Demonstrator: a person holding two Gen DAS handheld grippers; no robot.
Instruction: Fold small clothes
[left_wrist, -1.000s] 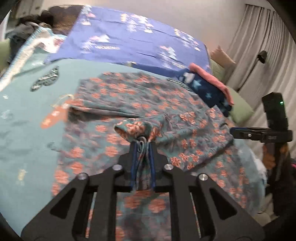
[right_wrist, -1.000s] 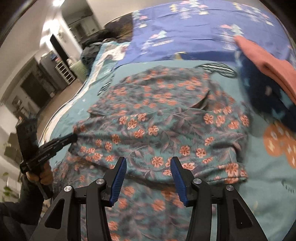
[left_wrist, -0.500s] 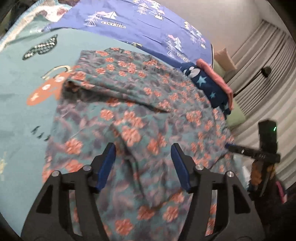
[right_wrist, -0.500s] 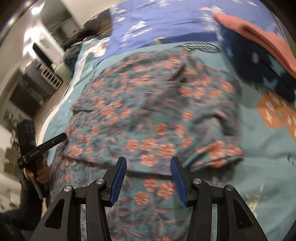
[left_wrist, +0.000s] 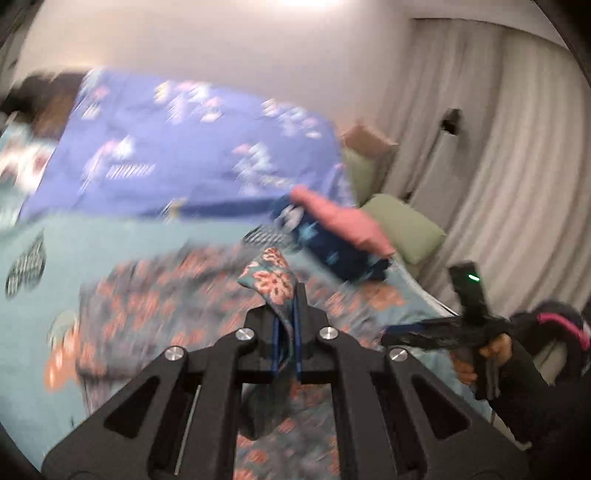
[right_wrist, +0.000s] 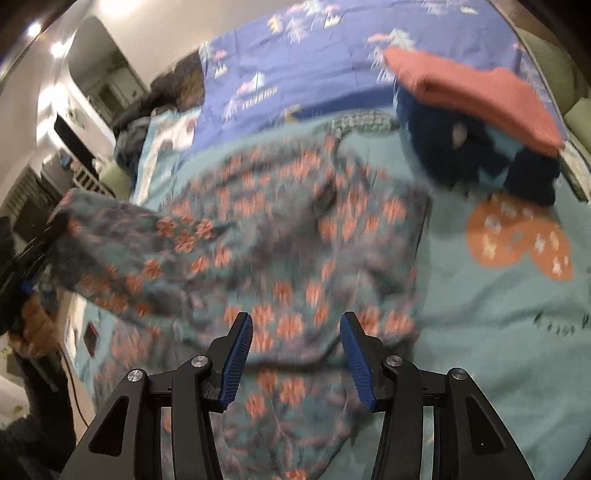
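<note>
Between left claw (left_wrist: 286, 325) pads, floral garment (right_wrist: 295, 240) edge pinched; right claw (right_wrist: 295, 354) agape.

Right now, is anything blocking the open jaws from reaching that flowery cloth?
Nothing visible. The right gripper hangs open directly over the floral garment with only air between. The folded pile lies off to the side.

teal bed (right_wrist: 498, 295) — floral garment (right_wrist: 295, 240), folded pile (right_wrist: 480, 122)
</note>
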